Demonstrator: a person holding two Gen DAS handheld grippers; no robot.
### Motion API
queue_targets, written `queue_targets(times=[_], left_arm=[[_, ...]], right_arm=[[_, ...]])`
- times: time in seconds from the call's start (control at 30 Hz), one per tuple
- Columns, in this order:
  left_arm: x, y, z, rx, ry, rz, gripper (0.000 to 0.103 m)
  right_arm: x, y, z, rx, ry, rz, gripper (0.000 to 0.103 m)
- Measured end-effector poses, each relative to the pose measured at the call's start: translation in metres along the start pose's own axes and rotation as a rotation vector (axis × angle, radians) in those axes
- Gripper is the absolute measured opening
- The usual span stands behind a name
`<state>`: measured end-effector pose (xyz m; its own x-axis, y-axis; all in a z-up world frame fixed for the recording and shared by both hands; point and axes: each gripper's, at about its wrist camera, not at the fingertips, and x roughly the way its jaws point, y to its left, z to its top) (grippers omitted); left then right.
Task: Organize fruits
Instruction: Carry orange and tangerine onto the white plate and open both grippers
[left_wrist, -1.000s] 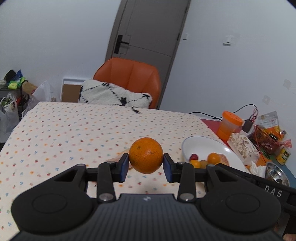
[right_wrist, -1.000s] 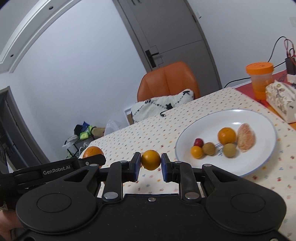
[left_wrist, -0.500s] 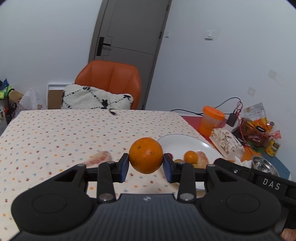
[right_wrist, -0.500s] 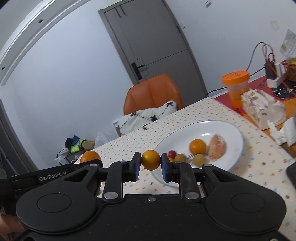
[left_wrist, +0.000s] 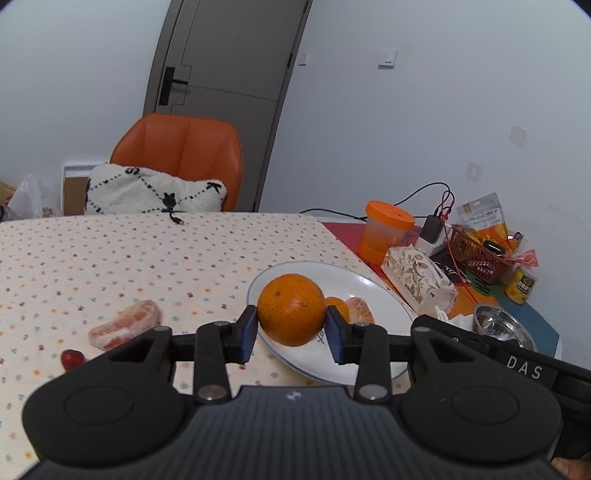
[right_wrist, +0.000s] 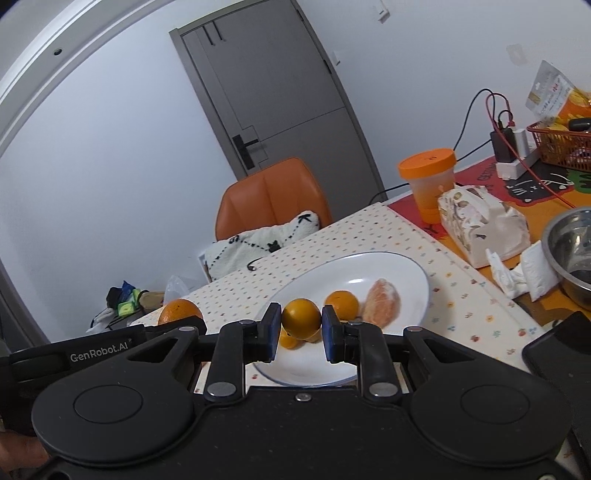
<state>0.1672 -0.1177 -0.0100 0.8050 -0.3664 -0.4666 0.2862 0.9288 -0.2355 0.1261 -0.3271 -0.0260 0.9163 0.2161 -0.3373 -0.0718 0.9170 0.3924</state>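
Room: white walls, a grey door, and an orange chair with a black-and-white cushion at the far edge of the table.
Surface: dotted tablecloth over most of the table; coloured mats on the right carry an orange-lidded cup, a tissue pack, a red basket and a steel bowl.
Left gripper: both blue pads pressed against a large orange, held in the air in front of the near-left rim of the plate.
Right gripper: closed around a small orange fruit, held in front of the plate's near side.
Plate: white, holding a round orange fruit, a peeled citrus piece and more small fruit partly hidden behind the right gripper.
Loose fruit: a peeled citrus half and a small red fruit lie on the cloth, left of the plate.
Change, left view: a second ago the plate sat well right of the held orange; now it lies directly behind it and looks larger.
Change, right view: the plate has slid from the right to behind the held fruit; grips are unchanged on both sides.
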Motion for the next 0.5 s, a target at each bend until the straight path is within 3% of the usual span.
queue_targets(times=[0.5], left_arm=[[0.047,-0.009,-0.008,-0.017,0.069,-0.022,0.038]], right_arm=[[0.019,-0.021,-0.006,0.024,0.041,-0.050,0.022]])
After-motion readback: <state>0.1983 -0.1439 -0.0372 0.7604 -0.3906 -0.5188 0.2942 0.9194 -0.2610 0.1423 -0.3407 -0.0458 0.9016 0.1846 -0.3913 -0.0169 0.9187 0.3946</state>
